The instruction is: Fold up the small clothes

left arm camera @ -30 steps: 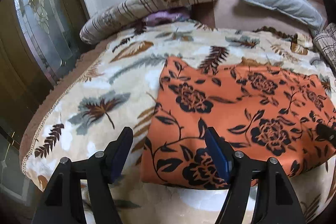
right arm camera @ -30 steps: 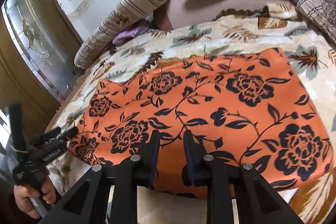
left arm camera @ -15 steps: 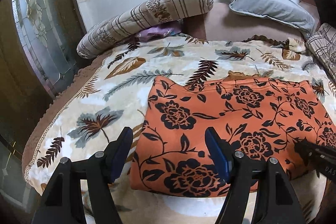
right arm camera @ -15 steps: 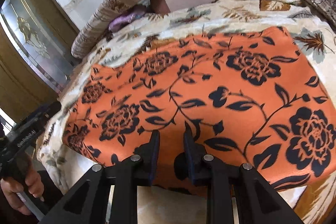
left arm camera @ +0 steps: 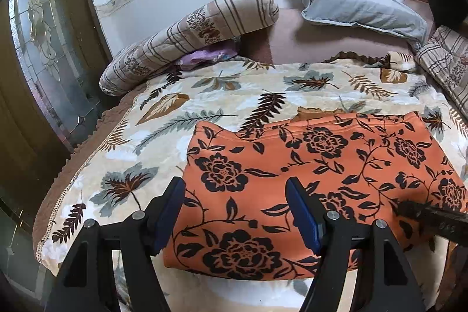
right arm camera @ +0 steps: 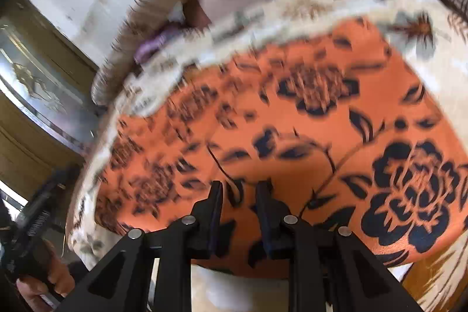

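Observation:
An orange garment [left arm camera: 321, 165] with black flowers lies flat, folded into a rectangle, on the leaf-patterned blanket [left arm camera: 140, 154]. My left gripper [left arm camera: 234, 186] hovers open over the garment's near left corner, holding nothing. The tip of my right gripper [left arm camera: 430, 218] shows at the garment's near right edge. In the blurred right wrist view, the right gripper [right arm camera: 239, 186] hangs just above the near edge of the garment [right arm camera: 307, 130], its jaws a narrow gap apart with nothing pinched. The left gripper [right arm camera: 35, 218] and a hand [right arm camera: 41, 282] appear at the lower left there.
A striped bolster [left arm camera: 190, 34], a grey pillow [left arm camera: 356, 10] and a purple cloth [left arm camera: 207, 56] lie at the head of the bed. A striped cushion [left arm camera: 447, 66] sits at the right. A glazed wooden door [left arm camera: 44, 48] stands close to the bed's left edge.
My left gripper has drawn back and risen, so the garment looks farther off. The right gripper has dropped and rolled toward the garment's near edge. Neither jaw gap has changed.

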Motion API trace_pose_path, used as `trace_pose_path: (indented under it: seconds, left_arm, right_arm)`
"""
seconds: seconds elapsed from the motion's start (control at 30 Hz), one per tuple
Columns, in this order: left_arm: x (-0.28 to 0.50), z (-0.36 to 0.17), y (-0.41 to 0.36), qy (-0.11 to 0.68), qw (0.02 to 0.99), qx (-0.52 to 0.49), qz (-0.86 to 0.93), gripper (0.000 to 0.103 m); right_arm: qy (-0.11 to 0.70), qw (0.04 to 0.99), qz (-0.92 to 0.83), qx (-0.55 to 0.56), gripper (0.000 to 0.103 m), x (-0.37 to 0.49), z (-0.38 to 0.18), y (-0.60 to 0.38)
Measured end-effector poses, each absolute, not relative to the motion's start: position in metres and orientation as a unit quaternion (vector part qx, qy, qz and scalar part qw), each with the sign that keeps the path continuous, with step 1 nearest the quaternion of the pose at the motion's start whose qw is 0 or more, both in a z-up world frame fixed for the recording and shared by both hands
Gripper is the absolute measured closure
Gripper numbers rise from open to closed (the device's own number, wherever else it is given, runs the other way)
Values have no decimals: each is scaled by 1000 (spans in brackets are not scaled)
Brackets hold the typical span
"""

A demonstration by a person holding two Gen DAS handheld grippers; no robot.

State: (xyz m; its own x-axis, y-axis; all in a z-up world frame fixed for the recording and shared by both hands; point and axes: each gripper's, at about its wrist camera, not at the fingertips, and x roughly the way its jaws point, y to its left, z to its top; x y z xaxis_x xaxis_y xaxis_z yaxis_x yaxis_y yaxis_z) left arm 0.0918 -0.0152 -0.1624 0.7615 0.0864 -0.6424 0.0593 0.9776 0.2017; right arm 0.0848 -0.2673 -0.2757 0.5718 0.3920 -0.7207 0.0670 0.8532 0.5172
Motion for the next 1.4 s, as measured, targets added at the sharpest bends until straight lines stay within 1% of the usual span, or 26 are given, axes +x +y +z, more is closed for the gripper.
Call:
trace_pose_path:
  seconds: [0.3, 1.3, 1.33, 1.4]
  left_arm:
    - [85, -161, -19, 345, 933, 104, 4, 31]
    - [82, -166, -19, 356, 929, 99, 1, 30]
    - [81, -167, -19, 357, 929, 99, 0, 30]
    - [81, -166, -19, 357, 929, 101, -2, 30]
  right_arm:
    - [426, 857, 102, 273, 76, 73, -265, -278]
    - [411, 856, 94, 298, 76, 66, -256, -295]
    - [411, 856, 93, 300, 74, 66, -256, -296]
    - [409, 855, 92, 305, 64, 66, -256, -297]
